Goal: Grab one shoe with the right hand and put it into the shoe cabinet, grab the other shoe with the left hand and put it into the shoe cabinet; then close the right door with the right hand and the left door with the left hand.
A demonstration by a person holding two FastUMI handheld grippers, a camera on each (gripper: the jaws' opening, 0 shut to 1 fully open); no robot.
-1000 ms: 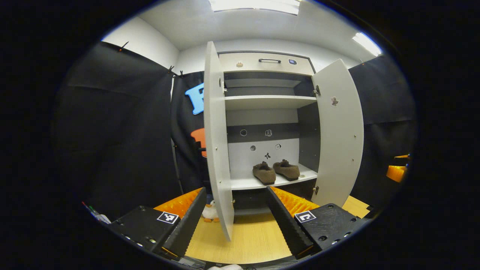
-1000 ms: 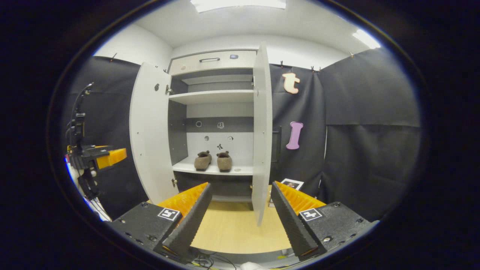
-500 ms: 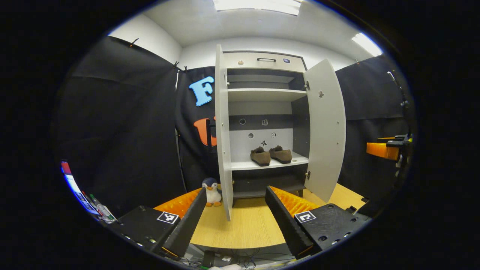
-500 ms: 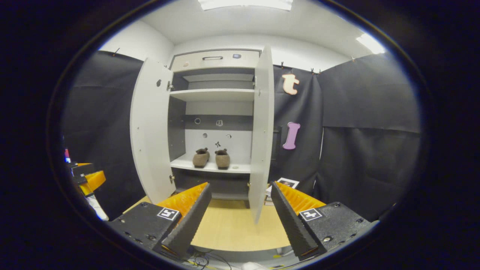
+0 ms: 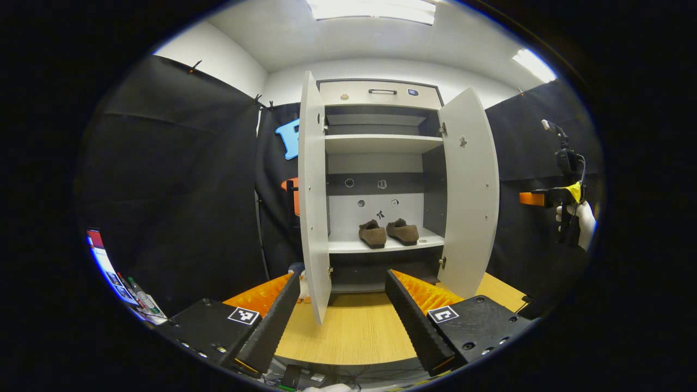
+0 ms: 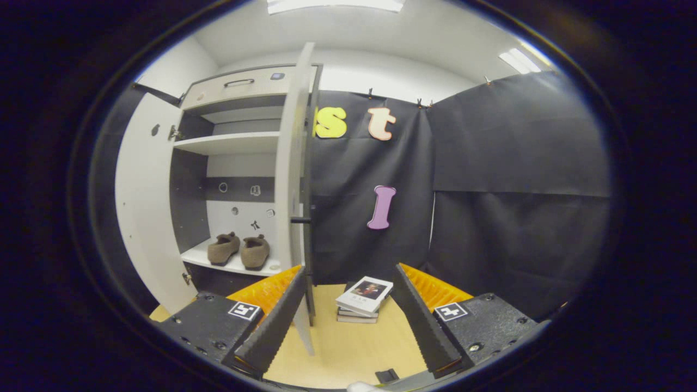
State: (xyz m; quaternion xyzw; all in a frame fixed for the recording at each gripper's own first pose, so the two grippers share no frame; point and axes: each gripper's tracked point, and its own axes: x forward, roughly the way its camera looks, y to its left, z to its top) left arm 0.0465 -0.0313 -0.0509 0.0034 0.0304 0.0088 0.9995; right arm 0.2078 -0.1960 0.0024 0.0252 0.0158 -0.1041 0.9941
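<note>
i can read no words, brands or numbers here. the square tags (image 5: 243, 315) on my grippers carry only coded patterns. the book (image 6: 364, 294) on the desk (image 6: 348, 348), at 12 o'clock from my right jaws, has lettering too small to read.

1. White ceiling (image 5: 375, 38) with bright light panels (image 5: 373, 8); another strip (image 5: 533, 64) far right
2. White far wall (image 5: 381, 73) above black cloth (image 5: 179, 179) hung by clips on both sides
3. Pale wood table (image 5: 354, 335) near
4. A stack of books (image 6: 364, 299) on the table by the right cloth
5. A penguin toy (image 5: 300, 280) at far left
</note>
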